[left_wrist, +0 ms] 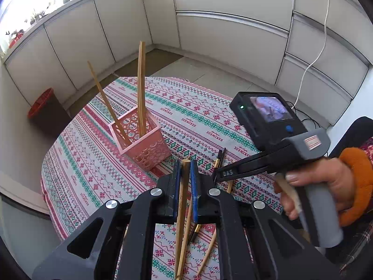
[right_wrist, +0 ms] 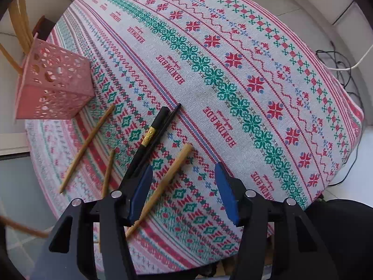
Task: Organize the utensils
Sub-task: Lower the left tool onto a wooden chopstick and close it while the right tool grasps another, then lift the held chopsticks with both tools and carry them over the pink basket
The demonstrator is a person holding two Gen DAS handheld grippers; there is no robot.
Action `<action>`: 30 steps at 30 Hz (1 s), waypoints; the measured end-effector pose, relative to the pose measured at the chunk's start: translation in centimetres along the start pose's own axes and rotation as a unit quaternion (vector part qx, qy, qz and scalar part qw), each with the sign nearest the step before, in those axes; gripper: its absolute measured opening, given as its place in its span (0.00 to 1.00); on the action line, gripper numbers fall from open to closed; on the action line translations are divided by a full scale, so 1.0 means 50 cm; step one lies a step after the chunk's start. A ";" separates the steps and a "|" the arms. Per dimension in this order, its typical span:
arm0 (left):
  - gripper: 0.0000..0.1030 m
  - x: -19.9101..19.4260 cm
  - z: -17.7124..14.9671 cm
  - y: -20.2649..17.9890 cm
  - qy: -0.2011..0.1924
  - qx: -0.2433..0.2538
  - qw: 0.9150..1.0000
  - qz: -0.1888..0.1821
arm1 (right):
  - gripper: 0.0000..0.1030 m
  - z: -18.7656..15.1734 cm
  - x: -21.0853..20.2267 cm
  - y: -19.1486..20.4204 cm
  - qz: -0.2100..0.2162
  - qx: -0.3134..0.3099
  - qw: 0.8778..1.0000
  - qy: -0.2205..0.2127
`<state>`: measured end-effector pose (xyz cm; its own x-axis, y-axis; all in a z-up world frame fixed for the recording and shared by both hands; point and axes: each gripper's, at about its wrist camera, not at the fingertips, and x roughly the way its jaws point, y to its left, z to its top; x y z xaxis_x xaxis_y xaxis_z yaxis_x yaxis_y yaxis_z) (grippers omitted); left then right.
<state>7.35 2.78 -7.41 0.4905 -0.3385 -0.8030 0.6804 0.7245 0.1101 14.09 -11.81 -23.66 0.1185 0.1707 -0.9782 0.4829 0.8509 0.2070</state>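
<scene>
A pink perforated basket (left_wrist: 142,140) stands on the patterned tablecloth (left_wrist: 198,112) and holds three wooden chopsticks (left_wrist: 141,88). My left gripper (left_wrist: 185,165) is shut on a wooden chopstick (left_wrist: 183,198), held above the table near the basket. My right gripper (right_wrist: 184,177) is open over the cloth, with a wooden chopstick (right_wrist: 163,184) lying between its fingers. A pair of black chopsticks (right_wrist: 153,135) and two more wooden ones (right_wrist: 87,144) lie beside it. The basket also shows in the right wrist view (right_wrist: 53,86). The right gripper's body shows in the left wrist view (left_wrist: 275,154).
The round table's edge (right_wrist: 345,154) drops off to the right, with cables (right_wrist: 335,58) on the floor beyond. A dark bin with a red rim (left_wrist: 44,107) stands left of the table. Grey cabinets (left_wrist: 209,23) line the walls.
</scene>
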 end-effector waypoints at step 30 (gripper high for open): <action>0.07 -0.172 0.061 -0.001 -0.146 -0.046 0.988 -0.031 | 0.07 -0.030 -0.407 -0.019 0.116 -0.103 0.953 -0.262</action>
<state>4.76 3.83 1.27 0.5951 -0.5326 -0.6018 0.6684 0.7438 0.0027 9.91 -15.34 -3.99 0.6434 0.1401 -0.7526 0.2177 0.9090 0.3554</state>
